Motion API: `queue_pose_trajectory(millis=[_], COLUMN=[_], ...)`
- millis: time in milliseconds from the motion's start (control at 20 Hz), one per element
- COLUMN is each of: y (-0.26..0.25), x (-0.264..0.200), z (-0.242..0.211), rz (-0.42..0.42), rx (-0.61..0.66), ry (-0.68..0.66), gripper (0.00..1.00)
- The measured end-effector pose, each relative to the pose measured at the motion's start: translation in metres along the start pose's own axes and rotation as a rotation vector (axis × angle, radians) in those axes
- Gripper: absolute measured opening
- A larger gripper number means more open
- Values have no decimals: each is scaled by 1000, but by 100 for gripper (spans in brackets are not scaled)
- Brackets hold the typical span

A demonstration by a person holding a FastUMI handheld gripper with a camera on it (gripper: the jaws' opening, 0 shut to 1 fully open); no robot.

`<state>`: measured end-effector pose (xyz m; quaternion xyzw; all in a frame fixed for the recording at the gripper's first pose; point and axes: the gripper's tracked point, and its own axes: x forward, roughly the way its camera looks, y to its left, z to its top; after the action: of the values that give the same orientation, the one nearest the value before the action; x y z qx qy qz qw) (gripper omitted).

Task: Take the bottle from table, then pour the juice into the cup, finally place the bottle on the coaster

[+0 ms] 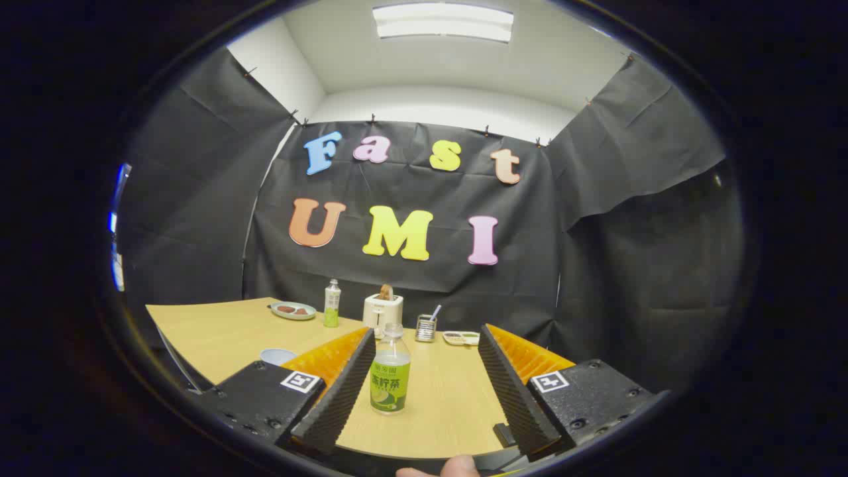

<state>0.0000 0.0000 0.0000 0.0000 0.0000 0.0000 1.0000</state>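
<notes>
A bit of a person's fingertip [440,468] is peeking in at the very bottom, just behind the gripper [421,374]. The gripper's two fingers are standing wide apart and are holding nothing. Between them, close to the left finger [334,397], the clear plastic bottle with a green label and green juice inside [390,371] is standing upright on the light wooden table [212,334]. The finger looks very near the bottle, but it is hard to tell if it is touching it. The right finger [513,391] is staying well apart from the bottle, with bare table between them. Off to the left of the bottle, past the left finger, the round pale blue cup [277,356] is sitting on the table, partly hidden by the gripper. Beyond the bottle, a small white toaster with a brown slice sticking out of its top [383,310] is standing near the back of the table. Left of the toaster, a second, taller clear bottle with a green label [332,303] is standing, and further left a pale round plate with dark brown food on it [293,310] is lying flat. Right of the toaster, a small glass jar with a straw-like stick in it [426,327] is sitting, and just past that a small flat white dish [461,338] is resting.
</notes>
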Motion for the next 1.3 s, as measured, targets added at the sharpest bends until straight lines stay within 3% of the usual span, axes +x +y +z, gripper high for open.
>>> queue_pose_trajectory(millis=[1300], y=[17], x=[24], z=[-29], rz=[51], rx=[71], ry=[80], gripper=[100])
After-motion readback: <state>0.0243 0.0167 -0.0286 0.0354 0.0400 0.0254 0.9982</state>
